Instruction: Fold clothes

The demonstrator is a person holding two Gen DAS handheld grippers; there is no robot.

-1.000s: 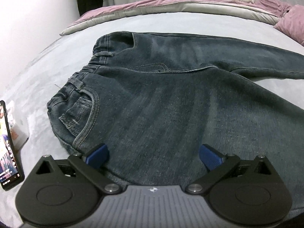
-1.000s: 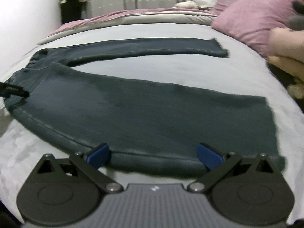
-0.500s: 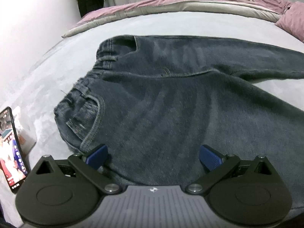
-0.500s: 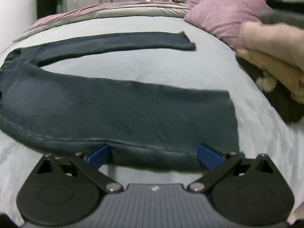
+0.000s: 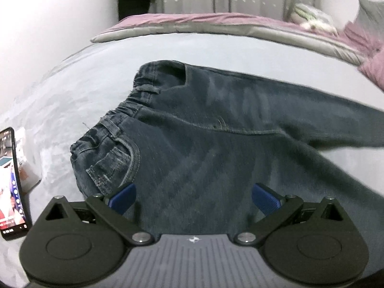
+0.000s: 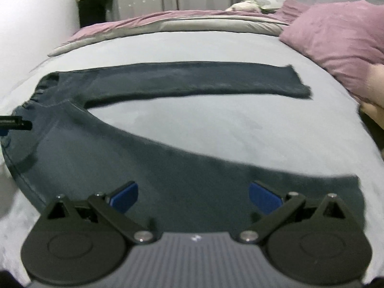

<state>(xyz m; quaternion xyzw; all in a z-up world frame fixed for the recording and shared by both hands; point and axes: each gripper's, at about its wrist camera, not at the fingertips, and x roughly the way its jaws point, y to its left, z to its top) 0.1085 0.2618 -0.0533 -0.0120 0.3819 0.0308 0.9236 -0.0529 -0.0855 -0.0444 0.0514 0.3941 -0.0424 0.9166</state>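
Grey bed (image 6: 216, 124) carries dark jeans (image 5: 216, 158) spread flat, 2 legs parted. Left hand-held gripper (image 5: 193, 198) gapes by the pocket at 9 o'clock; right hand-held gripper (image 6: 193, 195) gapes over the near leg. Next, probably: pinch that leg's edge, fold toward 12.

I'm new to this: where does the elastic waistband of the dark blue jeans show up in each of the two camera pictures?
Left wrist view: the gathered elastic waistband of the dark blue denim jeans sits left of centre, just beyond the open left gripper.
Right wrist view: the waistband is at the far left edge, small and blurred, far from the open right gripper.
Shared landmark: the folded purple and grey quilt across the far end of the bed.
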